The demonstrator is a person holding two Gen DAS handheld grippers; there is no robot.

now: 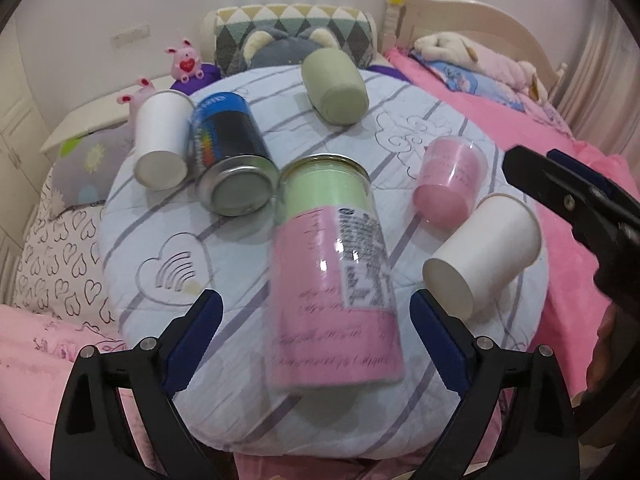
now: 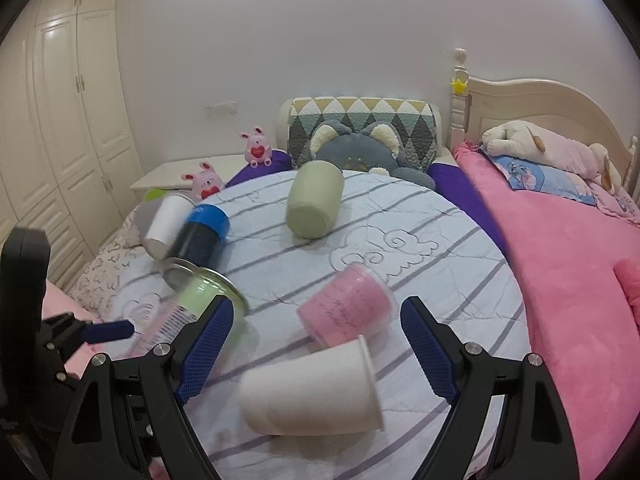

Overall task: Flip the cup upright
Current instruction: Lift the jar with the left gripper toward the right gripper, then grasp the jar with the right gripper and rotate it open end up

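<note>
Several cups lie on their sides on a round quilted cushion (image 1: 248, 264). A tall clear cup with pink and green inside (image 1: 336, 276) lies between the open fingers of my left gripper (image 1: 316, 344), untouched. A white paper cup (image 2: 312, 390) lies on its side between the open fingers of my right gripper (image 2: 316, 352); it also shows in the left wrist view (image 1: 484, 248). A small pink clear cup (image 2: 346, 310) lies just beyond it. A green cup (image 2: 316, 204), a blue-black can (image 2: 202, 236) and a second white paper cup (image 2: 166, 226) lie farther back.
The cushion (image 2: 400, 280) rests on a bed with a pink blanket (image 2: 568, 280). Plush toys (image 2: 352, 152) and a patterned pillow (image 2: 360, 116) sit at the far edge. A white wardrobe (image 2: 60, 120) stands at the left. The right gripper shows at the right of the left wrist view (image 1: 568, 196).
</note>
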